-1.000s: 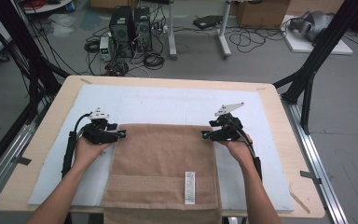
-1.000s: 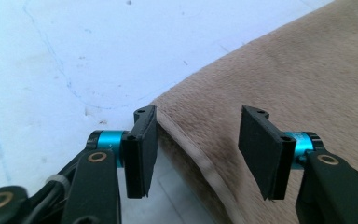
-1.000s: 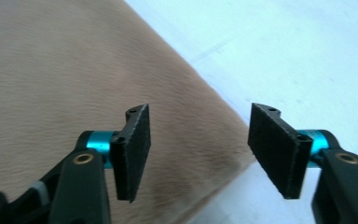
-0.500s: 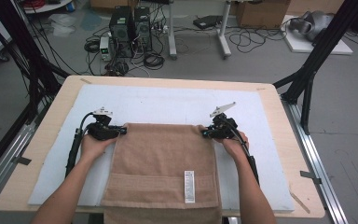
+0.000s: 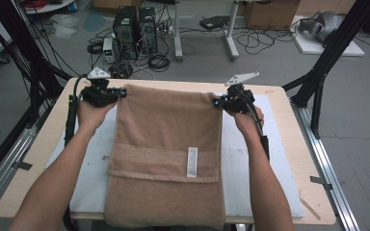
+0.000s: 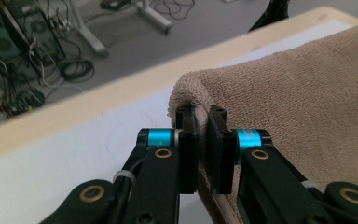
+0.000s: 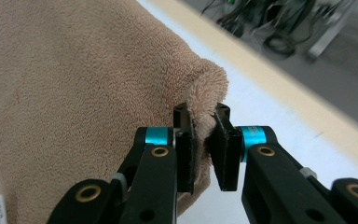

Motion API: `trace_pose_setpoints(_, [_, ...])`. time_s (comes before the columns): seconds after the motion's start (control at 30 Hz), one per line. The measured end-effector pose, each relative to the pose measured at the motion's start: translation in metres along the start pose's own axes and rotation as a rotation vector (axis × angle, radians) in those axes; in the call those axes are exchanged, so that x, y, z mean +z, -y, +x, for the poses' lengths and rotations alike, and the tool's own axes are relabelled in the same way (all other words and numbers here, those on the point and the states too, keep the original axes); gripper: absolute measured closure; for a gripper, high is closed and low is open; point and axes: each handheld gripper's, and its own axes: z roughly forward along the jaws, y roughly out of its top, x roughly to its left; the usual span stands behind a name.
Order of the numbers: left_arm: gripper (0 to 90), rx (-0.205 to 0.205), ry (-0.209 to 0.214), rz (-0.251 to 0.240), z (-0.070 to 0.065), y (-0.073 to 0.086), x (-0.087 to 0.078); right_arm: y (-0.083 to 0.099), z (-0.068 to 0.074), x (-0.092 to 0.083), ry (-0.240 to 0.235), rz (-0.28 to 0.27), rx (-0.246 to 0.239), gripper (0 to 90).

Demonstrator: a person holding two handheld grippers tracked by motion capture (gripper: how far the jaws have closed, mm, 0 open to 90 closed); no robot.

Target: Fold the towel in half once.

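I have the tan towel (image 5: 166, 144) spread across the middle of the high view over the white mat (image 5: 241, 159) on the wooden table (image 5: 289, 159), its far edge lifted toward the top of the frame and its near end, with the white label (image 5: 191, 161), draped over the table's bottom edge. My left gripper (image 5: 122, 91), at the upper left, and my right gripper (image 5: 217, 102), right of centre, have just been closing, and each now pinches a far corner of the towel between its jaws. The grasp and lift look done to me; carrying those corners over for a fold, laying them down and letting go are left.
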Motion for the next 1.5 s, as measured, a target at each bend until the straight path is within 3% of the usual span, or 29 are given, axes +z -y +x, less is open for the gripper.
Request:
trace_pose_setpoints(0.07, [80.1, -0.013, 0.002, -0.019, 0.0, -0.007, 0.002, -0.01, -0.005, -0.005, 0.039, -0.025, -0.007, 76.8])
trace_pose_setpoints(0.13, [69.6, -0.016, -0.003, 0.028, 0.001, -0.004, 0.006, -0.011, -0.013, -0.004, 0.034, -0.02, 0.043, 63.7])
trace_pose_setpoints(0.2, [62.5, -0.03, 0.017, 0.047, 0.004, 0.007, 0.008, -0.004, -0.017, 0.001, 0.023, 0.014, 0.075, 53.4])
trace_pose_setpoints(0.27, [60.4, -0.053, 0.03, 0.054, 0.005, 0.022, 0.008, 0.004, -0.017, 0.006, -0.02, 0.041, 0.119, 48.6])
trace_pose_setpoints(0.33, [58.2, -0.064, 0.045, 0.08, 0.005, 0.037, 0.009, 0.011, -0.013, 0.007, -0.018, 0.041, 0.112, 47.4])
trace_pose_setpoints(0.4, [56.2, -0.062, 0.055, 0.096, 0.003, 0.05, 0.008, 0.018, -0.01, 0.008, -0.028, 0.076, 0.124, 41.5])
trace_pose_setpoints(0.57, [52.8, -0.055, 0.106, 0.093, -0.005, 0.073, 0.0, 0.031, -0.001, 0.005, -0.044, 0.078, 0.125, 38.8])
trace_pose_setpoints(0.7, [51.5, -0.02, 0.137, 0.115, -0.018, 0.085, -0.009, 0.041, 0.01, -0.002, -0.067, 0.072, 0.116, 37.4])
trace_pose_setpoints(0.83, [49.9, 0.004, 0.169, 0.092, -0.031, 0.096, -0.019, 0.051, 0.022, -0.007, -0.071, 0.066, 0.092, 38.1])
trace_pose_setpoints(1.17, [45.4, 0.063, 0.183, 0.104, -0.045, 0.129, -0.044, 0.088, 0.054, -0.018, -0.115, 0.061, 0.057, 38.9])
trace_pose_setpoints(1.5, [47.0, 0.069, 0.204, 0.107, -0.058, 0.16, -0.055, 0.116, 0.088, -0.017, -0.174, 0.064, 0.015, 41.2])
